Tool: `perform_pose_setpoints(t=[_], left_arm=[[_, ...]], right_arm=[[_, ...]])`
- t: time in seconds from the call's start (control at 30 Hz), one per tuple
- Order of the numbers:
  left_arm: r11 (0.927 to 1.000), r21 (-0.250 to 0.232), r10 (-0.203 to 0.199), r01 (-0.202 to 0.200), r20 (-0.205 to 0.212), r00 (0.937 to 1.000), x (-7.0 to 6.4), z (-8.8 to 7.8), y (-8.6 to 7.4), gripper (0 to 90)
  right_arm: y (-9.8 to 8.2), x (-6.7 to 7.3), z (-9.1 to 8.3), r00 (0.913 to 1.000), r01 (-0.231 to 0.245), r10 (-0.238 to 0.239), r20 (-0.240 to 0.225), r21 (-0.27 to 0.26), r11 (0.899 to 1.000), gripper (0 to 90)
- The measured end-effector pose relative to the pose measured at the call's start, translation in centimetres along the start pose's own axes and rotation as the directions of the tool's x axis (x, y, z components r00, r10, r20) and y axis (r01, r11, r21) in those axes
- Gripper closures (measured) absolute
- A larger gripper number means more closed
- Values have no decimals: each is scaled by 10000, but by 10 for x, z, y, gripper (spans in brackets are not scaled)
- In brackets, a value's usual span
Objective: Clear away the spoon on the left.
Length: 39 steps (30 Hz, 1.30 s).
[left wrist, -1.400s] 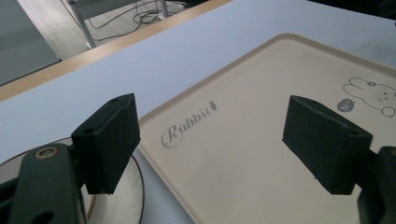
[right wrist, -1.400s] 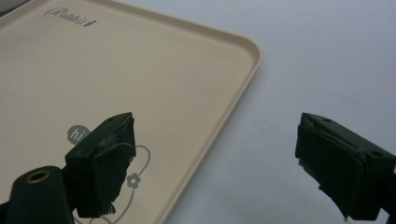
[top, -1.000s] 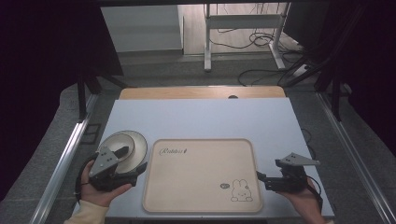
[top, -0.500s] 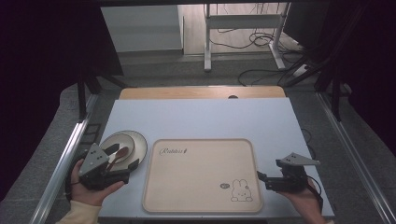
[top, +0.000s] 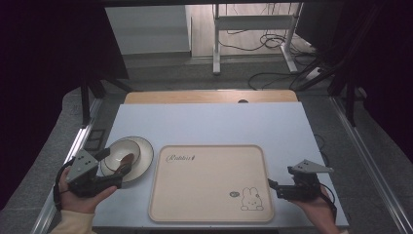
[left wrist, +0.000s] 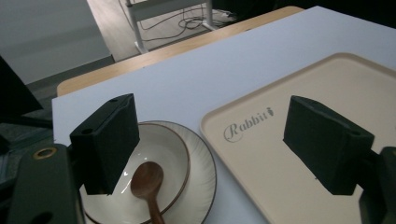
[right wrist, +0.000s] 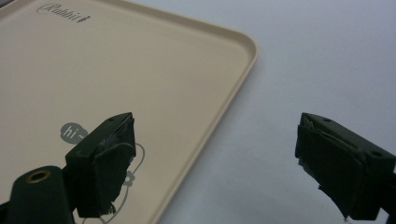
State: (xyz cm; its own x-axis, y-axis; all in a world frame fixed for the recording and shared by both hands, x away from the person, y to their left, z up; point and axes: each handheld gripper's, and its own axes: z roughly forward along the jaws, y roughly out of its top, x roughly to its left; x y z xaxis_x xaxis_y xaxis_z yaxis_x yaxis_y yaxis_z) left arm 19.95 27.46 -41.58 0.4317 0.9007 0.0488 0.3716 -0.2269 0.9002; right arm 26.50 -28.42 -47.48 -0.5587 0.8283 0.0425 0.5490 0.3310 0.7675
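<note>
Cream bowl (top: 126, 158) with a brown wooden spoon (left wrist: 147, 182) lying in it is seen at the worktop's (top: 209, 124) left front, just beside the beige rabbit tray (top: 210, 181). Left claw (top: 113, 171) is held over the bowl's near rim, jaws apart, nothing gripped. Right claw (top: 273, 186) is held at the tray's right edge, jaws spread wide, empty, above bare worktop.

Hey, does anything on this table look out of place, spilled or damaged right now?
Nothing stands out. The beige tray lies flat and square on the table, empty. The bowl sits upright on its plate with a wooden spoon inside. No spills or visible damage.
</note>
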Motion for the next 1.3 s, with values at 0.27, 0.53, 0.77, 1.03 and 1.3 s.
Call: perform_pose_setpoints(t=[0.27, 0.53, 0.77, 1.03, 1.3], left_arm=[[9998, -43, -200, 199, -163, 9997, 10, -5, -6, 182], [9996, -101, -257, 256, -66, 9996, 12, -13, -18, 182], [9982, 154, -574, 575, -56, 9983, 18, -13, -34, 181], [9966, 386, -736, 731, 118, 9972, 23, -7, -50, 174], [9957, 631, -690, 680, 138, 9975, 26, -2, -62, 168]], right_arm=[[0, 0, 0, 10000, -2, 2, 23, 3, 10000, 125], [0, 0, 0, 10000, 26, -26, 17, 14, 10000, 125], [0, 0, 0, 10000, 75, -75, -26, 20, 10000, 125], [0, 1, 2, 9999, 84, -84, -59, 91, 9999, 125], [0, 1, 2, 9999, 86, -85, -54, 99, 9999, 125]])
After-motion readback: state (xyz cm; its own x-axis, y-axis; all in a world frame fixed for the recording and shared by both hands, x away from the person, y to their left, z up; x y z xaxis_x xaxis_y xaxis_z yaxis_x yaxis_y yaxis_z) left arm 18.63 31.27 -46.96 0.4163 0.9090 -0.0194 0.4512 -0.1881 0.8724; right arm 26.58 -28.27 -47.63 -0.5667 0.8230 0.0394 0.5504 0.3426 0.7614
